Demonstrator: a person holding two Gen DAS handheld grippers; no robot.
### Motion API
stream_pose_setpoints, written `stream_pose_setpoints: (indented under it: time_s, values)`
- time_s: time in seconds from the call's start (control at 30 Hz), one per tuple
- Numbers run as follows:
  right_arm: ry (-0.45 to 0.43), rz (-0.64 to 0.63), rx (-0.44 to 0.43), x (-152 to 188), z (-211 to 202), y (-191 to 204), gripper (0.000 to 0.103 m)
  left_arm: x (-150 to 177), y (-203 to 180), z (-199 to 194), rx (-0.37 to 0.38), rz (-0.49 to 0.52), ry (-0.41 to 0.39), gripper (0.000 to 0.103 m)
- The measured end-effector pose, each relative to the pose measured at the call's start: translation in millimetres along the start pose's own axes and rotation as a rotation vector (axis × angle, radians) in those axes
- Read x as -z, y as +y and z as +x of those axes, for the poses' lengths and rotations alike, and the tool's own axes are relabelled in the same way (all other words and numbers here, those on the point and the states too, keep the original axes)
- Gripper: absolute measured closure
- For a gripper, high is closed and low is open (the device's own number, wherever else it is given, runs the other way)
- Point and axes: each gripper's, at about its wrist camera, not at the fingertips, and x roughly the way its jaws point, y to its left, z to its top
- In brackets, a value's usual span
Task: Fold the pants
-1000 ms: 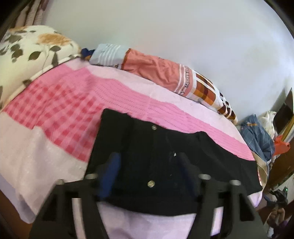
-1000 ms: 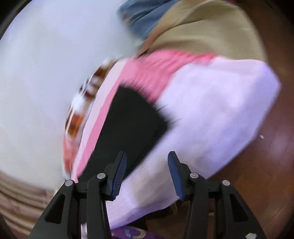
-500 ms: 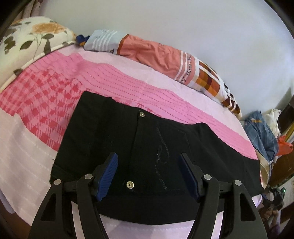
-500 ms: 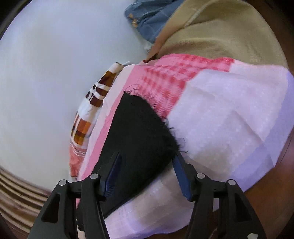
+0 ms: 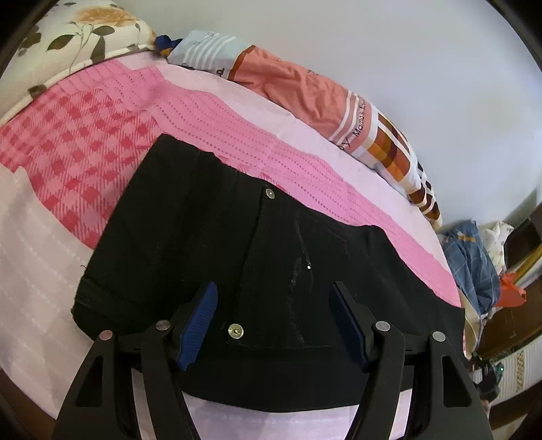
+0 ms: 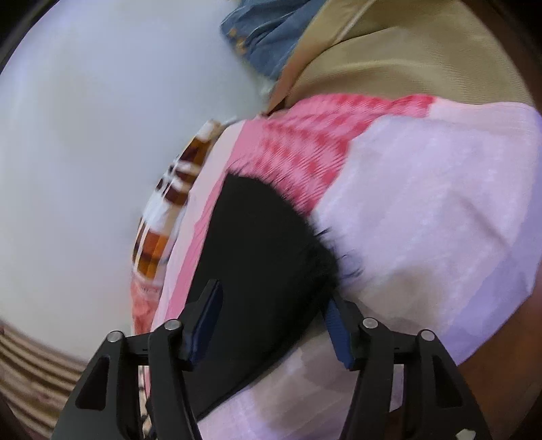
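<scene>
Now our left gripper (image 5: 274, 321) hangs open over the black denim pants (image 5: 210, 243); our right gripper (image 6: 272, 325), jaws just closing, straddles their frayed hem (image 6: 325, 250) ungripped.

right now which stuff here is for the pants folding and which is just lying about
For the job:
- black pants
- left claw
- right claw
- pink bedspread beneath them

Just lying about:
- floral pillow
- orange patterned bolster
- blue clothes pile
</scene>
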Motion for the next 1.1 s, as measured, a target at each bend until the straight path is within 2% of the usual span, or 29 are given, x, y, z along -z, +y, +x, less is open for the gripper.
stream_pose_setpoints:
  time_s: [0.03,0.1,0.27,0.33,0.37,0.4,0.47,0.53,0.57,0.63,0.7,0.83,0.97,1.1]
  values:
    - [0.016,-0.01,0.003,1,2,0,0.093,0,-1,0,0.005,0.004,-0.001,0.034]
    - [0.037,0.009,-0.01,2,5,-8,0.094,1,-3,1,0.005,0.015,0.008,0.034]
    - [0.016,0.054,-0.086,9,-6,-19,0.094,-1,-5,4,-0.009,0.031,0.027,0.034]
    - [0.022,0.036,-0.05,9,-4,-17,0.09,-1,-5,4,-0.009,0.027,0.026,0.034]
    - [0.021,0.045,-0.046,8,-2,-17,0.085,-1,-5,4,-0.009,0.025,0.026,0.034]
    - [0.023,0.073,-0.059,8,0,-20,0.075,-1,-5,4,-0.01,0.025,0.027,0.034]
    - [0.014,0.115,-0.105,6,3,-23,0.071,-2,-5,4,-0.01,0.025,0.025,0.033]
    - [0.017,0.106,-0.083,4,6,-18,0.077,-2,-6,4,-0.01,0.033,0.024,0.033]
    - [0.02,0.091,-0.047,3,7,-14,0.095,-2,-7,5,-0.011,0.038,0.027,0.033]
    - [0.011,0.077,-0.017,1,5,-5,0.094,-1,-8,6,-0.013,0.045,0.033,0.033]
    - [-0.011,-0.011,0.008,2,0,23,0.094,-1,-7,4,-0.005,0.048,0.035,0.033]
    - [0.011,-0.21,-0.035,20,0,101,0.094,0,-1,0,0.005,0.033,0.036,0.033]
    - [0.104,-0.362,-0.138,61,26,179,0.094,1,4,-3,0.028,-0.012,0.042,0.033]
    - [0.233,-0.442,-0.18,114,69,216,0.094,4,7,-7,0.058,-0.039,0.04,0.032]
